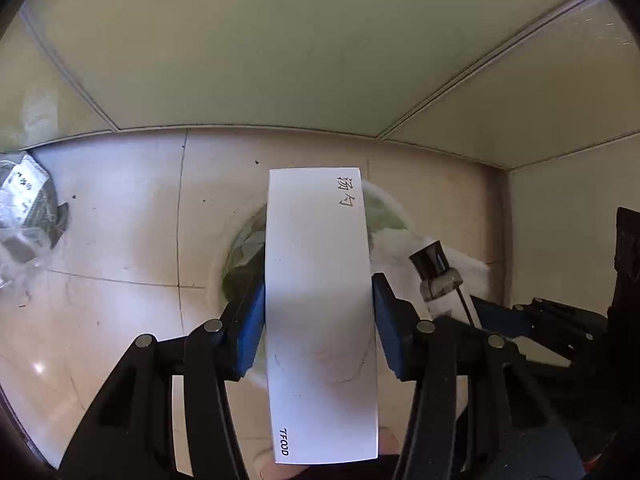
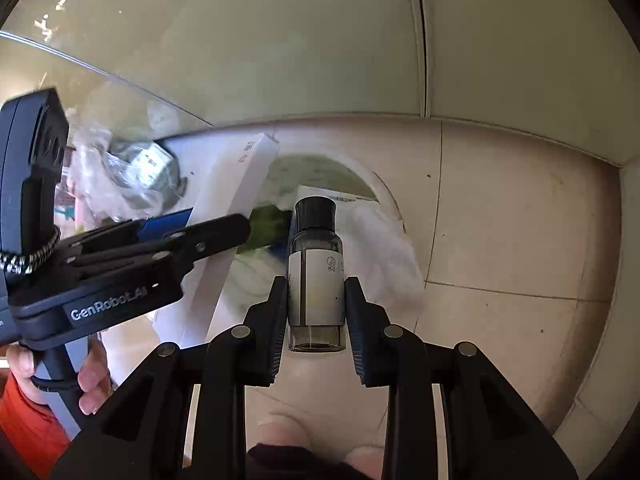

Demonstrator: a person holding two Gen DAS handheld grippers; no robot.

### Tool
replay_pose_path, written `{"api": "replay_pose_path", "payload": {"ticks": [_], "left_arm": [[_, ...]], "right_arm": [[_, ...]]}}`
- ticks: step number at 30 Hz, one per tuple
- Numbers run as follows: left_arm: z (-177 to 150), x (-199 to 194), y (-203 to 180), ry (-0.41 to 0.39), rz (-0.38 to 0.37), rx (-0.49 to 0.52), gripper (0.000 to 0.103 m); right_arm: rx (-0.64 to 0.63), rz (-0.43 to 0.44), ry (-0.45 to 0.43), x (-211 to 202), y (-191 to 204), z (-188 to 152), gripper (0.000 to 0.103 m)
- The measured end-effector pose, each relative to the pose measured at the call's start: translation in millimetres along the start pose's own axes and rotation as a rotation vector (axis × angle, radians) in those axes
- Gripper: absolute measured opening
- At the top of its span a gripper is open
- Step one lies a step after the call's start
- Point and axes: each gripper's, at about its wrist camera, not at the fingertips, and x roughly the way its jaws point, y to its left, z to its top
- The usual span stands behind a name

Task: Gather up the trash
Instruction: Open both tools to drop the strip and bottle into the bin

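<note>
Over bin point(image 2: 384, 192) | left gripper point(image 1: 320, 312) jaws clamp box point(image 1: 320, 300) lengthwise | right gripper point(image 2: 316, 312) jaws clamp bottle point(image 2: 316, 276), cap forward

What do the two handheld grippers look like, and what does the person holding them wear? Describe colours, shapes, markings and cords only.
Both grippers are black, with angular linkage arms joined by round silver pins. The left gripper has blue finger pads; the right view shows white "GenRobot.AI" lettering on its body, a grey handle and a black-and-white braided cord. The right gripper has ribbed black pads. An orange sleeve shows.
</note>
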Motion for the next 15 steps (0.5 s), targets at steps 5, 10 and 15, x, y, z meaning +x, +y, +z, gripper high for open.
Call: {"api": "replay_pose_path", "payload": {"ticks": [5,10,15], "left_arm": [[3,21,-4,0.008,0.023,0.044,0.050],[4,21,-5,0.024,0.018,0.048,0.050],[4,-4,-2,0.028,0.043,0.028,0.050]], "right_arm": [[-0.008,0.015,0.014,18,-10,4,0.026],[0.000,0.052,0.031,21,-8,7,0.027],[-0.019,0.013,0.033,6,-5,9,0.030]]}}
